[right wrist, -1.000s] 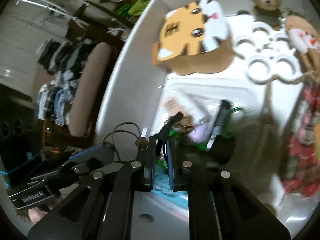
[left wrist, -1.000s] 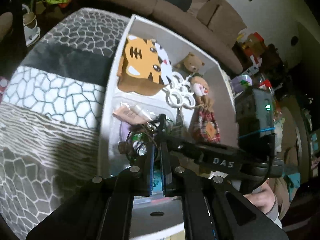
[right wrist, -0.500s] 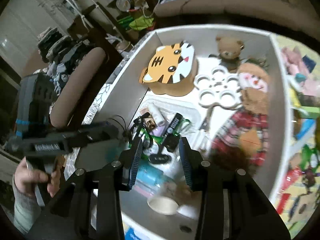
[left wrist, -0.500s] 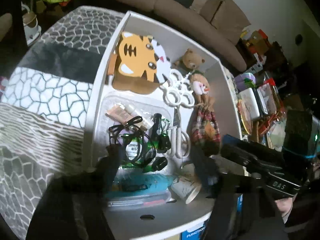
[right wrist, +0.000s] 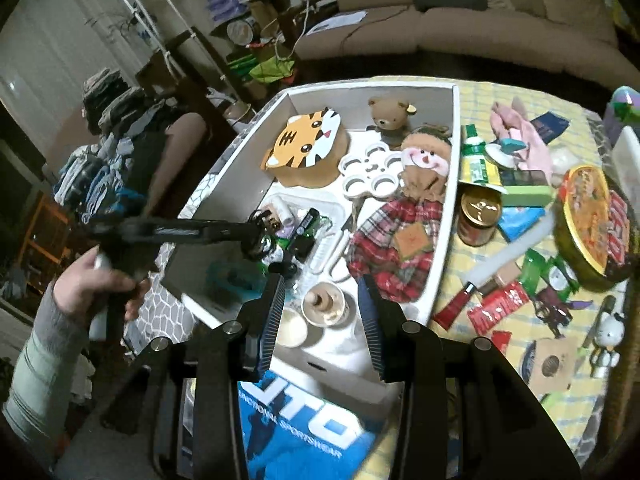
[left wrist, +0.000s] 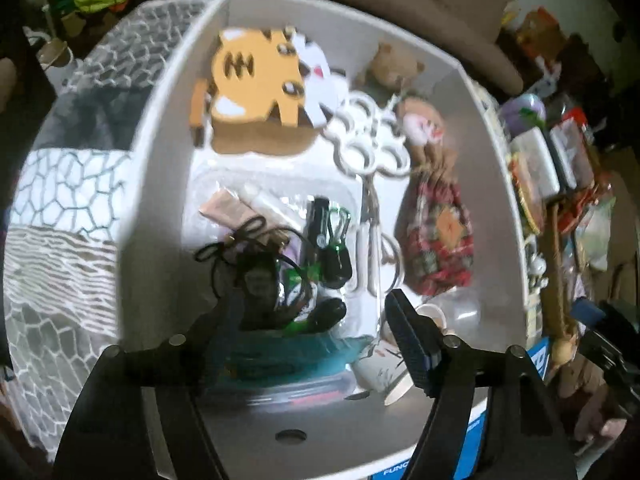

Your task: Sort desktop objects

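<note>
A white box (left wrist: 168,112) holds a tiger-face toy (left wrist: 256,84), a small bear (left wrist: 394,66), a plaid doll (left wrist: 436,232), a white ring tray (left wrist: 368,140), scissors (left wrist: 370,240) and a clear tub with a black cable (left wrist: 256,264) and small items. My left gripper (left wrist: 312,320) is open and empty above the tub; it also shows in the right wrist view (right wrist: 256,236). My right gripper (right wrist: 322,300) is open and empty above the box's near end (right wrist: 444,216), over paper cups (right wrist: 324,304).
Right of the box, a yellow checked cloth (right wrist: 472,96) carries several loose things: a gold-lidded can (right wrist: 478,216), a noodle bowl (right wrist: 588,220), a pink cloth (right wrist: 520,136), a knife (right wrist: 504,260) and snack packets. A sofa (right wrist: 460,28) stands behind. A patterned grey cloth (left wrist: 60,200) lies left.
Both grippers have opened and pulled back up out of the box. The black cable they held now lies in the clear tub.
</note>
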`<action>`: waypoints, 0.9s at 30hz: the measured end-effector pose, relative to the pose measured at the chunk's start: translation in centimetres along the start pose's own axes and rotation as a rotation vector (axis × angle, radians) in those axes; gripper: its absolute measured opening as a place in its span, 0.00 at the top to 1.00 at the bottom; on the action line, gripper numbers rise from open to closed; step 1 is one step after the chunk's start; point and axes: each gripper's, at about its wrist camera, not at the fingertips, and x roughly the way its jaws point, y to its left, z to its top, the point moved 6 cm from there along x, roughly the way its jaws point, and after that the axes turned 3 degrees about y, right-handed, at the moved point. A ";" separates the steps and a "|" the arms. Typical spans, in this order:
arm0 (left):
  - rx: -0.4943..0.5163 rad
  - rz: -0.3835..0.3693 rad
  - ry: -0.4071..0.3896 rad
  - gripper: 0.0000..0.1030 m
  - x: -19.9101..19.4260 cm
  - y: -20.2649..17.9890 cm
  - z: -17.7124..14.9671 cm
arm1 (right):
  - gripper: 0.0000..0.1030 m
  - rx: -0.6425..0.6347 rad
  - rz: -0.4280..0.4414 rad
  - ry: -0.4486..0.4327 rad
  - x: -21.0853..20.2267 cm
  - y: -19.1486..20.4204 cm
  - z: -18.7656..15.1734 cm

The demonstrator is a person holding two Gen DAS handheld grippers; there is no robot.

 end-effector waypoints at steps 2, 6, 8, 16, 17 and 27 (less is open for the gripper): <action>-0.003 -0.002 -0.033 0.18 -0.8 -0.3 -0.2 | 0.64 -0.006 -0.033 -0.008 -0.8 -0.6 -0.4; 0.017 -0.027 -0.160 0.17 -4.3 -1.8 -1.2 | 0.64 0.009 -0.074 -0.035 -2.8 -3.2 -1.1; 0.058 -0.082 -0.195 0.17 -5.6 -3.7 -1.9 | 0.64 0.033 -0.106 -0.030 -3.5 -5.6 -1.9; 0.256 -0.222 -0.189 0.17 -5.9 -15.9 -5.5 | 0.64 0.038 -0.202 0.154 0.1 -12.3 -6.6; 0.267 -0.227 -0.184 0.17 -5.6 -16.8 -5.7 | 0.64 0.020 -0.205 0.186 1.0 -12.4 -7.2; 0.223 -0.281 -0.121 0.17 -2.6 -19.0 -7.4 | 0.70 -0.111 -0.068 0.429 7.8 -12.1 -10.0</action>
